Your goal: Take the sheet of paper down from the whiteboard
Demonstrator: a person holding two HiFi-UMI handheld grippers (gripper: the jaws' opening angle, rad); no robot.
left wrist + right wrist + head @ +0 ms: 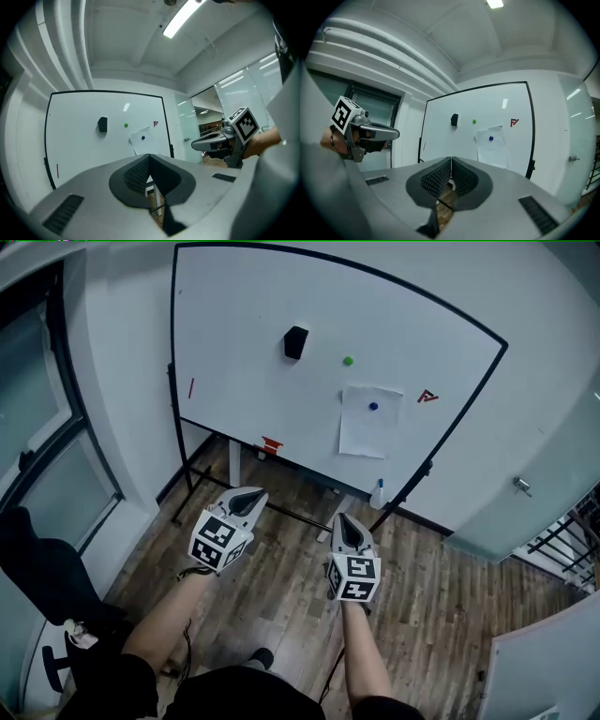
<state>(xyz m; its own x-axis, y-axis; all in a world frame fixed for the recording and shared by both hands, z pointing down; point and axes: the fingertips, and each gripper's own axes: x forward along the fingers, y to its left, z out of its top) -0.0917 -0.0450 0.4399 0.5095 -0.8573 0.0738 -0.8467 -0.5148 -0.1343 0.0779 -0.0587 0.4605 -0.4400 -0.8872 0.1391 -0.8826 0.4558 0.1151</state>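
A white sheet of paper [369, 421] hangs on the whiteboard [262, 381], pinned by a blue magnet [373, 406]. The same sheet of paper [142, 141] shows ahead in the left gripper view, and as a paper sheet [492, 146] in the right gripper view. My left gripper [253, 495] and right gripper [345, 521] are held side by side over the floor, well short of the board. Both are shut with nothing between their jaws. In the left gripper view the left gripper [149, 156] has its pads together; the right gripper [451, 160] looks the same.
On the board sit a black eraser [295, 342], a green magnet [348, 361], a red mark [427, 396] and a red marker line [191, 388]. A spray bottle [378, 494] stands at the board's foot. A glass door [534, 474] is at the right, a window [37, 427] at the left.
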